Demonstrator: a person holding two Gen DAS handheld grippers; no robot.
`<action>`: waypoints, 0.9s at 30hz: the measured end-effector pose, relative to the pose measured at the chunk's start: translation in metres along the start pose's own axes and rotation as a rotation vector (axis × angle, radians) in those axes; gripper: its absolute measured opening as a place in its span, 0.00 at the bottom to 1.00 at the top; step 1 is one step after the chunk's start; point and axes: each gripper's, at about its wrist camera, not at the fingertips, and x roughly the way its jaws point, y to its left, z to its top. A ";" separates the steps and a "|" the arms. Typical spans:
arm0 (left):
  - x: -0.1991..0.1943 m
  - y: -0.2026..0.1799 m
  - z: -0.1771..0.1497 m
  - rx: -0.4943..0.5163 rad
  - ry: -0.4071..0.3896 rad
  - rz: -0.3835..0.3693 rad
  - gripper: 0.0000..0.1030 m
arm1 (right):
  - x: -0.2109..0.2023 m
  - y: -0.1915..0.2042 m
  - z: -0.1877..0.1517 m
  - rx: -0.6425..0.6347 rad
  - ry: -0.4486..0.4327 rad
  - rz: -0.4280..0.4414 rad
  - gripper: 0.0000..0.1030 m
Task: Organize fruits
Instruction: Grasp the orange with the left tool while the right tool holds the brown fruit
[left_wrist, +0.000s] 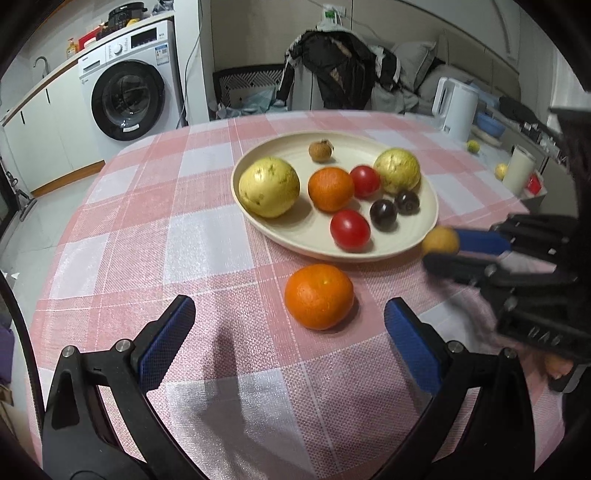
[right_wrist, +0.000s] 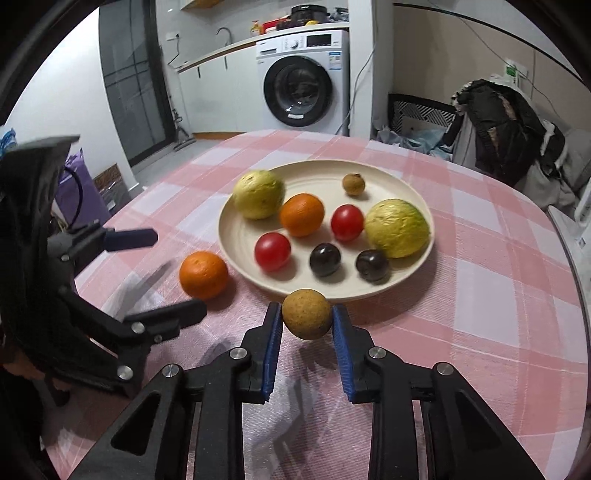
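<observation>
At the bottom centre of the right wrist view, the right gripper (right_wrist: 307, 325) is clenched on a small tan-brown round fruit (right_wrist: 306, 314), its blue pads (right_wrist: 272, 350) pressing the fruit from both sides just short of the near rim of the cream plate (right_wrist: 236, 236). Toward the lower left of the same view, the left gripper (right_wrist: 173, 275) stands released, fingers spread wide and holding nothing, with a loose orange (right_wrist: 203, 274) lying on the pink-and-white checked tablecloth (right_wrist: 480, 295) just beside the plate and near the finger ends. Across the bottom of the left wrist view, the same open fingers (left_wrist: 166, 339) frame bare cloth, the loose orange sitting a little ahead, nearer the right-hand finger. Mid-frame, the plate carries two yellow-green round fruits (right_wrist: 258, 199), a second orange (right_wrist: 301, 214), two red tomatoes (right_wrist: 272, 251), two dark plums (right_wrist: 325, 259) and, at the far side, a small brown fruit (right_wrist: 353, 184). Beyond the table, at upper centre, stands a white washing machine (right_wrist: 304, 79); at the upper right, dark clothing (right_wrist: 506, 125) is heaped on a chair. A white kettle (left_wrist: 456, 107) appears at the upper right of the left wrist view.
</observation>
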 end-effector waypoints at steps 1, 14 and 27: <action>0.002 0.000 0.000 0.000 0.010 -0.002 0.99 | 0.000 -0.001 0.000 0.003 -0.002 0.000 0.27; 0.020 -0.010 0.003 0.029 0.071 -0.060 0.57 | -0.001 -0.001 0.000 0.003 -0.011 0.001 0.27; 0.016 -0.011 0.002 0.043 0.060 -0.075 0.36 | -0.001 0.002 0.000 -0.004 -0.008 0.001 0.27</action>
